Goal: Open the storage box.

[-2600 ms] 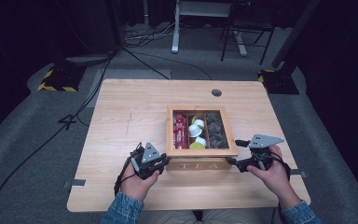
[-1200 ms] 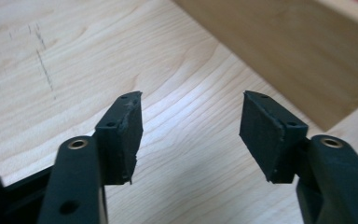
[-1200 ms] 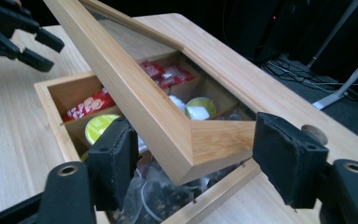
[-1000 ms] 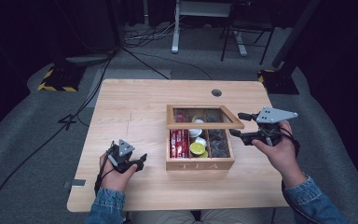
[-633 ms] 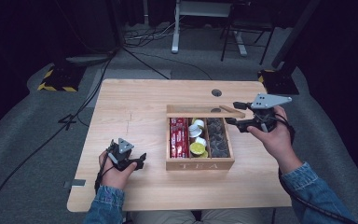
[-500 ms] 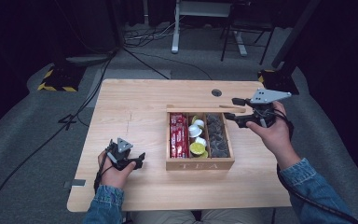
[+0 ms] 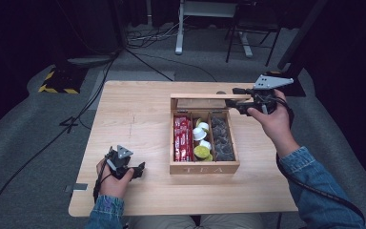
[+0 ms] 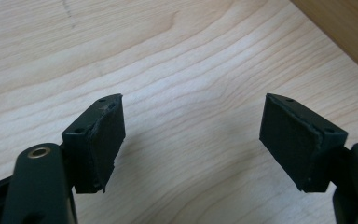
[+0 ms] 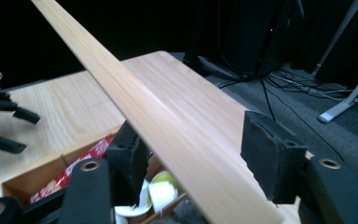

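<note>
Wooden lid (image 7: 205,99) of the tea box (image 7: 204,167) stands raised at the box's far edge, its long axis running across, lying between the right gripper's (image 7: 238,101) wide fingers (image 9: 272,151). Left gripper (image 7: 136,169) rests well left of the box on the bench (image 7: 138,109), fingers spread wide, empty.
</note>
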A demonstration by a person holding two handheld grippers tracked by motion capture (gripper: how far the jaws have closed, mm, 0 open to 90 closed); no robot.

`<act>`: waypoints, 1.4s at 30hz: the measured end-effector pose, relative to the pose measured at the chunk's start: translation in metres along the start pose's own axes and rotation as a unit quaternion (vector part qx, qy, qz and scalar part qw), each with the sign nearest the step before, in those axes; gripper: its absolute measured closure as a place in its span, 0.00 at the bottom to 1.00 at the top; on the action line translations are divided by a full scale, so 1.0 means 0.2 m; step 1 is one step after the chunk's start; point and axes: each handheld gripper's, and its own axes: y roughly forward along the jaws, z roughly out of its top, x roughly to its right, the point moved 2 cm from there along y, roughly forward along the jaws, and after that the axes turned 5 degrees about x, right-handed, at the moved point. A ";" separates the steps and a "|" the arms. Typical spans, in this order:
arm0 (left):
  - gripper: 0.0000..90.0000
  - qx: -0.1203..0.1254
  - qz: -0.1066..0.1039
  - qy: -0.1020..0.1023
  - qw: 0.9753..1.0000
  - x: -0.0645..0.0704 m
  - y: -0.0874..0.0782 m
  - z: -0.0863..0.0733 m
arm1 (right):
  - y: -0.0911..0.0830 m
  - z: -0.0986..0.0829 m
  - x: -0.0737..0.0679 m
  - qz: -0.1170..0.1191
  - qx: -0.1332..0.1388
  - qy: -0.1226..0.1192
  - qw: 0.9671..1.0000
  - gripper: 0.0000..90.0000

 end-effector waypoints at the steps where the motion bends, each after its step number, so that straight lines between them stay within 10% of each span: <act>1: 0.25 0.003 0.002 -0.003 1.000 -0.01 0.00 -0.01 | 0.01 0.01 0.01 -0.001 0.002 0.001 1.000 0.48; 27: 0.22 0.010 0.015 0.001 1.000 -0.05 0.05 -0.01 | 0.18 0.14 0.26 -0.029 0.027 0.055 0.998 0.46; 42: 0.20 0.007 0.012 0.005 1.000 -0.05 0.09 0.02 | 0.33 0.08 0.36 -0.050 -0.008 0.088 0.995 0.40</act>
